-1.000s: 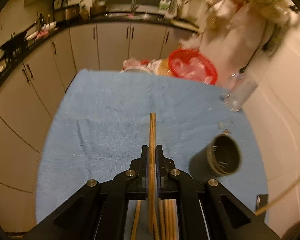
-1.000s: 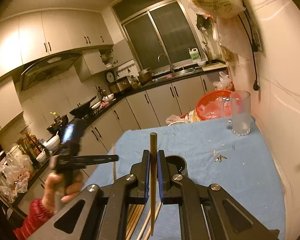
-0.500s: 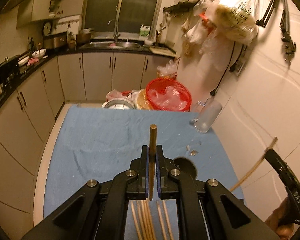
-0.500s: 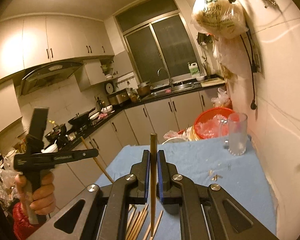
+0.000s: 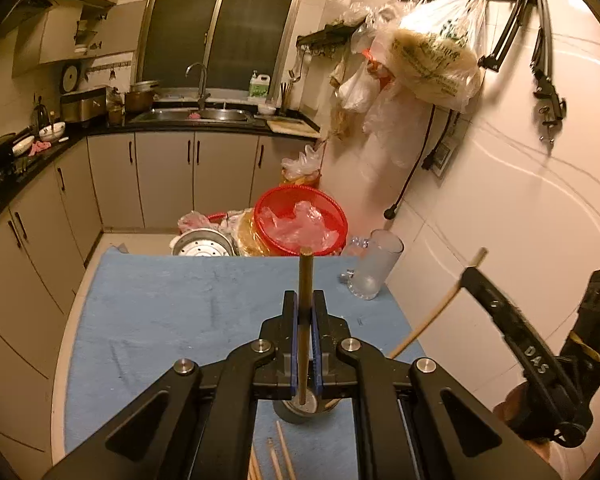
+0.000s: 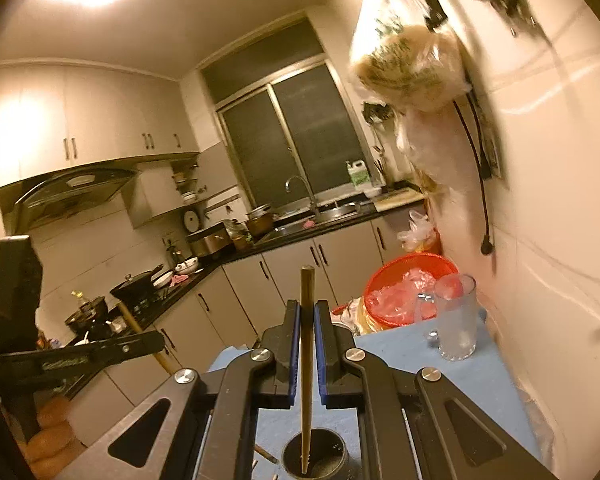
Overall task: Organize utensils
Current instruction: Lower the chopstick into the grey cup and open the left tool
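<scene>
Chopsticks are the things to sort here. They are long, thin, round sticks of light brown wood. The left tongs [image 5: 305, 300] are closed tight on one chopstick [image 5: 305, 280], which stands straight up between the blue pads. Its low end hangs over the dark round cup [image 5: 304, 408] that stands on the blue cloth [image 5: 160, 320] on the bench, near the front edge. More loose chopsticks [image 5: 280, 456] lie flat on the cloth at the front edge, just beside the cup.

The right tongs [image 6: 307, 320] are also closed tight on a second chopstick [image 6: 307, 292]. This one stands upright too, and in the right wrist view its low tip sits at the mouth of the cup [image 6: 314, 456]. I cannot tell if it touches the cup.

A clear glass mug [image 5: 374, 270] stands at the far right corner of the bench, well apart from the cup. A red basket [image 5: 300, 220] sits just past the far edge.

In the right wrist view, a hand [image 6: 46, 436] holds the left tongs at the left.
</scene>
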Motion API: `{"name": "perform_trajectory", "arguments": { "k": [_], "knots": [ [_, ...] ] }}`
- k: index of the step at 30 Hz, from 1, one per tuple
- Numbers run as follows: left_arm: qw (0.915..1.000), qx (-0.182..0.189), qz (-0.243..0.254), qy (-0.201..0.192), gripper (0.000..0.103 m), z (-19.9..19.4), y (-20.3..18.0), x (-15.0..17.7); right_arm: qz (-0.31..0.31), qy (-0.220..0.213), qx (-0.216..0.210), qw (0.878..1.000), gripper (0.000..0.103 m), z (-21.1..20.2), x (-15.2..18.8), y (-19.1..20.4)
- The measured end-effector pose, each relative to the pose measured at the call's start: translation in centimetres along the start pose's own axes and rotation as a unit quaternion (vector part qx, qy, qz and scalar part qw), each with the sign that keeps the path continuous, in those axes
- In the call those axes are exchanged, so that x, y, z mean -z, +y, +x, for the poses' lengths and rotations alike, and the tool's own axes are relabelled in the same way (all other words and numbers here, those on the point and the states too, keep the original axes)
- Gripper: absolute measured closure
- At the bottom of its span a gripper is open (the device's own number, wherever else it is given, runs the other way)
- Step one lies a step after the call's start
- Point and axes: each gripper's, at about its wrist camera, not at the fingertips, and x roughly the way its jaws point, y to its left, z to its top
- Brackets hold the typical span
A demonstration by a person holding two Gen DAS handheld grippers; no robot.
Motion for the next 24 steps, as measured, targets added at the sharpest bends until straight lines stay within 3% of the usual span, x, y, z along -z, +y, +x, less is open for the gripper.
{"name": "perform_trajectory", "arguments": {
  "k": [9,20,23,24],
  "knots": [
    [0.9968,-0.001,-0.020,0.078,0.097,6.6,1.2,2.4,0.022,0.083,0.002,0.996,0.095,6.1,3.0,-2.9],
    [0.9943,-0.012,-0.025,0.103,0.095,8.9,2.1,3.7,0.041,0.143,-0.006,0.989,0.093,9.4,5.7,-4.2],
    [0.9940,-0.007,-0.031,0.104,0.082,8.6,2.4,3.7,0.045,0.151,-0.012,0.988,0.092,9.4,5.8,-4.4],
    [0.9944,-0.007,-0.031,0.101,0.072,8.5,2.5,3.6,0.045,0.150,-0.013,0.988,0.092,9.3,5.8,-4.3]
  ]
}}
